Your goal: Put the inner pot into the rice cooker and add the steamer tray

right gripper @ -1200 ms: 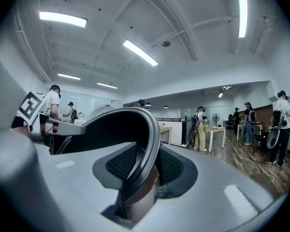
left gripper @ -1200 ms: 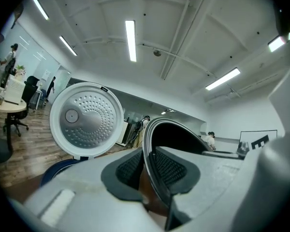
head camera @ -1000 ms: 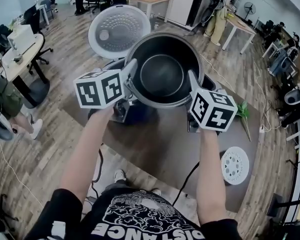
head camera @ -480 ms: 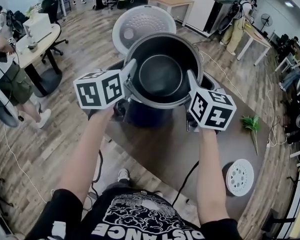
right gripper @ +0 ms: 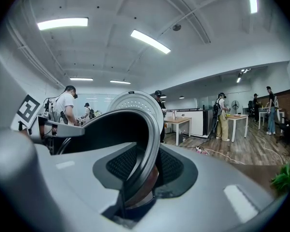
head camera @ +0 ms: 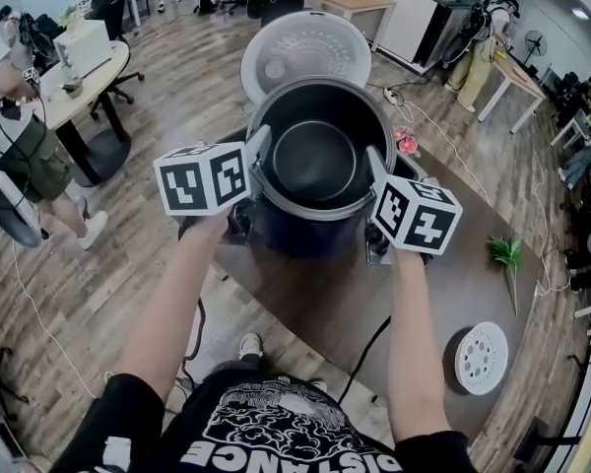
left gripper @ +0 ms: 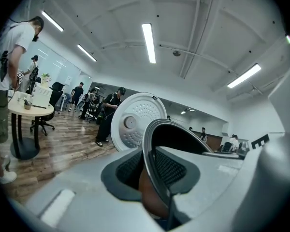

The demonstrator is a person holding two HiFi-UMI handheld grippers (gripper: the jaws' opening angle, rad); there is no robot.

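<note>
I have my left gripper (head camera: 257, 150) and right gripper (head camera: 375, 162) each pinching the rim of the inner pot (head camera: 315, 158) between them, seemingly not yet seated in the rice cooker (head camera: 297, 236) just below, while the steamer tray (head camera: 481, 357) waits untouched well right of my right gripper.

Inner pot (head camera: 315, 161): dark matt coating inside, smooth bright metal at the rim. Rice cooker (head camera: 291, 236): glossy dark-blue casing. Lid (head camera: 305, 52): white, satin, perforated on the underside. Steamer tray (head camera: 482, 357): white, plastic-looking, perforated. Worktop (head camera: 443, 264): matt brown, smooth. Floor (head camera: 177, 87): wood-grain planks, slight sheen.
</note>
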